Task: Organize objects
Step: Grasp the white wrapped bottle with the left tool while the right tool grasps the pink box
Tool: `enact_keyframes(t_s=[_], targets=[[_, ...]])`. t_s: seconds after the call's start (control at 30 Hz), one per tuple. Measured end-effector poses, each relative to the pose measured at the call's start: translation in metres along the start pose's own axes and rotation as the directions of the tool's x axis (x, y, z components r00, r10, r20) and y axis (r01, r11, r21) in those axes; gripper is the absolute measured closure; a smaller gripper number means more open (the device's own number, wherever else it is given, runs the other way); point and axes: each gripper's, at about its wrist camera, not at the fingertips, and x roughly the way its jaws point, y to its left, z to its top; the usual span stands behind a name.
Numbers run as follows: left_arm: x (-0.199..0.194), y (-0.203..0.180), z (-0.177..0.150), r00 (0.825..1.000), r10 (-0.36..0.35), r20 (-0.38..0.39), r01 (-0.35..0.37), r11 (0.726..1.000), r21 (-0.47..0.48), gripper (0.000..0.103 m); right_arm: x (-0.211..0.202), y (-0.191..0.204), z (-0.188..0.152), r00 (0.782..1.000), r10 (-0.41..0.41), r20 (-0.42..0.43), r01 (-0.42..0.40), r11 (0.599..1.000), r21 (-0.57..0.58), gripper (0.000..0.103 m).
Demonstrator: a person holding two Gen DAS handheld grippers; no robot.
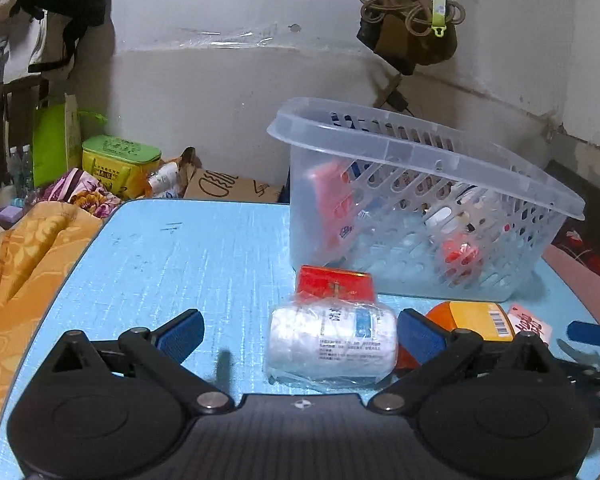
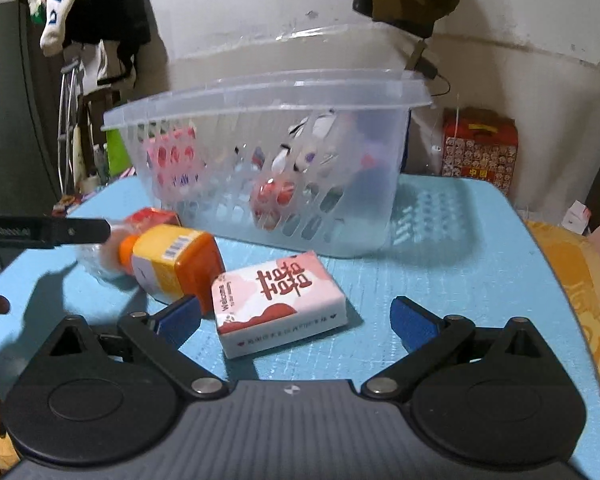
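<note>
A clear slotted plastic basket (image 1: 428, 168) stands on the light-blue table (image 1: 180, 256) and holds a red-white box and small items; it also shows in the right wrist view (image 2: 260, 128). My left gripper (image 1: 300, 338) is open, with a white plastic-wrapped roll (image 1: 332, 340) lying between its fingers. Behind the roll is a red box (image 1: 334, 283), to its right an orange bottle (image 1: 472, 322). My right gripper (image 2: 296, 318) is open around a pink-white box (image 2: 280, 304). The orange bottle (image 2: 172, 264) lies to that box's left.
An orange-yellow blanket (image 1: 24, 256) covers the left table edge, and shows on the right in the right wrist view (image 2: 588, 300). A red carton (image 2: 480, 148) stands behind the table. Yellow-green bag (image 1: 120, 164) and cardboard lie at the far left. Clothes hang on the wall.
</note>
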Motion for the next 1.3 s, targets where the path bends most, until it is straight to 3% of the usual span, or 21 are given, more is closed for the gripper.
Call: enact_keyframes(t_s=[0.13, 0.3, 0.43, 0.53, 0.67, 0.7, 0.8, 1.1, 1.3], targets=[[0.0, 0.001, -0.003, 1.0, -0.002, -0.003, 0.002, 1.0, -0.006, 0.0, 0.01, 0.004, -0.007, 1.0, -0.001, -0.019, 0.001, 0.999, -0.043, 0.003], [-0.001, 0.0, -0.009, 1.0, -0.024, 0.002, 0.024, 1.0, -0.003, 0.0, 0.013, 0.009, -0.008, 1.0, 0.007, -0.027, -0.009, 0.997, -0.081, 0.024], [0.004, -0.012, -0.017, 0.999, -0.033, -0.02, 0.034, 0.998, 0.055, 0.0, 0.006, 0.009, -0.011, 0.999, 0.02, -0.03, -0.022, 0.997, -0.075, 0.025], [0.004, -0.018, -0.018, 1.0, 0.019, -0.001, -0.019, 0.997, 0.081, 0.0, -0.004, 0.012, -0.013, 0.999, 0.035, -0.035, -0.037, 0.996, -0.083, 0.025], [0.007, -0.014, -0.017, 1.0, 0.009, -0.01, -0.008, 0.999, 0.038, 0.0, -0.019, 0.013, -0.013, 0.999, 0.041, -0.034, -0.044, 0.997, -0.07, 0.025], [0.008, -0.014, -0.018, 1.0, 0.013, -0.01, -0.012, 0.999, 0.041, 0.003, -0.023, 0.013, -0.013, 0.998, 0.048, -0.038, -0.05, 0.997, -0.064, 0.025], [0.008, -0.012, -0.02, 1.0, 0.021, -0.015, -0.02, 0.998, 0.053, 0.026, -0.039, 0.016, -0.018, 0.997, 0.061, -0.038, -0.063, 0.996, -0.065, 0.025], [-0.033, -0.022, -0.022, 0.994, 0.056, 0.098, -0.064, 0.995, 0.081, 0.027, -0.059, 0.013, -0.018, 0.998, 0.06, 0.003, -0.06, 0.998, -0.029, 0.025], [-0.064, -0.036, -0.022, 0.991, 0.028, 0.132, -0.04, 0.995, 0.088, 0.027, -0.065, 0.011, -0.016, 0.998, 0.058, 0.024, -0.058, 0.998, -0.011, 0.025]])
